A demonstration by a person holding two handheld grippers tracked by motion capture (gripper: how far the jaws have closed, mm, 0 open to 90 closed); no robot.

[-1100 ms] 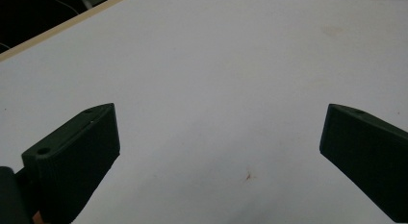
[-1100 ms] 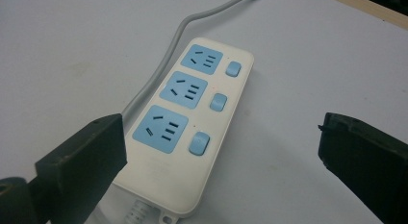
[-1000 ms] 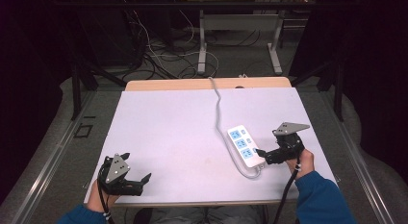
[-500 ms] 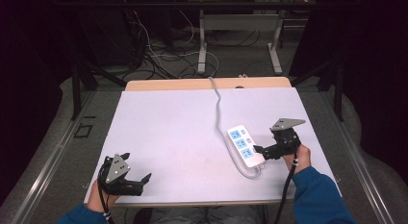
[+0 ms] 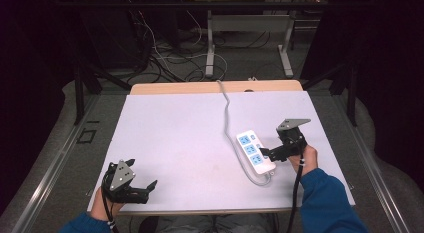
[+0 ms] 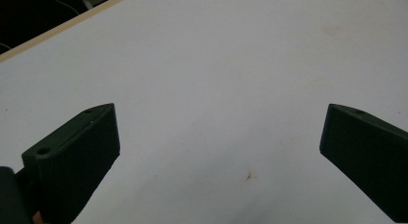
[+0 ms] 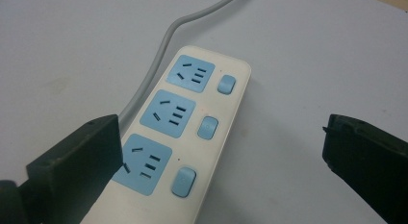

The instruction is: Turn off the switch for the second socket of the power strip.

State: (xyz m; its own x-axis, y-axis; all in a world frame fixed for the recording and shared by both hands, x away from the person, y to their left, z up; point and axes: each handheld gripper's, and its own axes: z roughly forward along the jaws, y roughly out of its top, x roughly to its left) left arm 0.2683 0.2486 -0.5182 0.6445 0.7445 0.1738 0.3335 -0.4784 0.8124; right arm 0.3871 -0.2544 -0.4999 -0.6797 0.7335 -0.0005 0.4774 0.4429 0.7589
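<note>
A white power strip (image 5: 255, 152) with three blue sockets and three blue switches lies right of the table's middle. Its grey cable (image 5: 227, 107) runs off the far edge. My right gripper (image 5: 266, 154) hovers at the strip's right side, open, its jaws pointing left over the near end. In the right gripper view the strip (image 7: 192, 123) lies between and below the spread jaws of the right gripper (image 7: 220, 127), and the left jaw covers part of the nearest socket. My left gripper (image 5: 148, 191) rests open at the near left corner; in its own view the left gripper (image 6: 219, 113) has only bare table between its jaws.
The white table top (image 5: 175, 133) has a wooden strip (image 5: 200, 87) along its far edge. A loop of the grey cable (image 5: 260, 180) curls past the strip's near end. Table legs and tangled cables (image 5: 165, 58) lie on the dark floor beyond.
My right gripper has shifted slightly away from the person and to the left, closer over the power strip. The left gripper has stayed put.
</note>
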